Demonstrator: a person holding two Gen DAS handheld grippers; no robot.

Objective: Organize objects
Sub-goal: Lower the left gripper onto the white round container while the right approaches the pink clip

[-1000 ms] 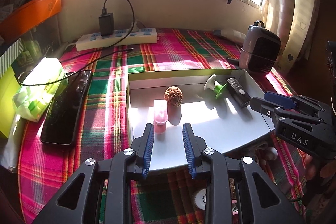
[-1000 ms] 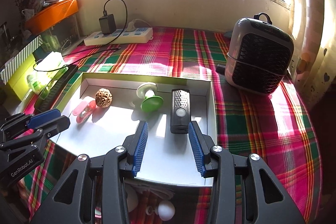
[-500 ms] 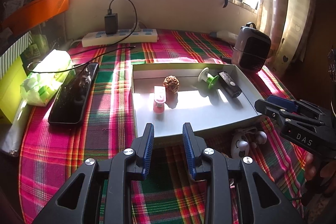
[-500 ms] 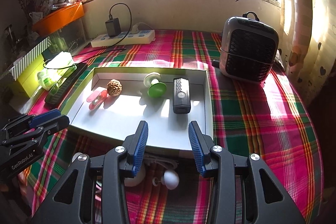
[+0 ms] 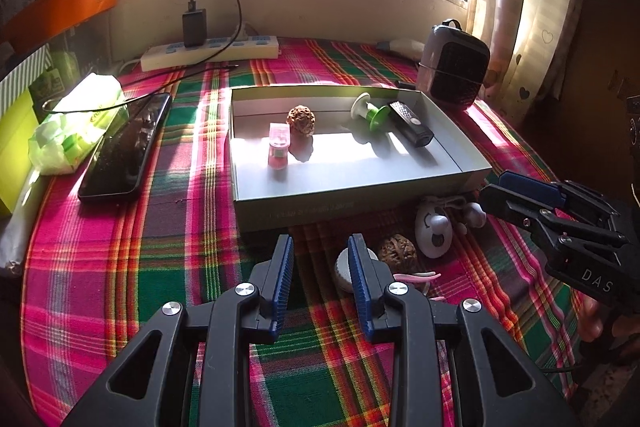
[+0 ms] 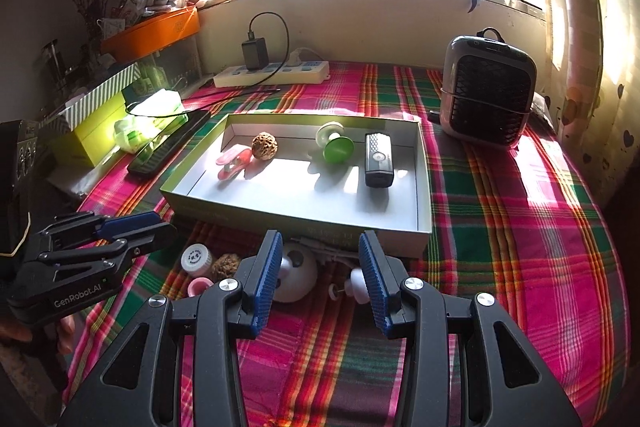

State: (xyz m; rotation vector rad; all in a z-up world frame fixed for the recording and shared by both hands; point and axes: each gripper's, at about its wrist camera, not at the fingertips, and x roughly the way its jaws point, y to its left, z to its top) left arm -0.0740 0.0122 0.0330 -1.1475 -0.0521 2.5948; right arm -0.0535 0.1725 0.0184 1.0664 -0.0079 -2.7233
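Four items lie inside the shallow grey box (image 6: 420,187), which sits on the plaid-covered worktop (image 6: 500,227): a pink clip (image 6: 232,163) at the left, a knobbly brown walnut (image 6: 264,145) touching or just beside it, a green-and-white suction knob (image 6: 336,145) in the middle, and a black rectangular remote (image 6: 378,163) lying flat at the right. We see further loose items on the cloth in front of the box: a white round jar (image 6: 196,259), a second walnut (image 6: 226,265), a pink ring-shaped piece (image 6: 200,285), a white panda-faced case (image 6: 298,277) and a white earbud (image 6: 356,287) with its cord. We hold the left gripper (image 5: 320,283) above the cloth near the jar, its blue ribbed fingers (image 5: 282,279) parted and grasping nothing. We hold the right gripper (image 6: 320,279) above the panda case, fingers likewise released and empty.
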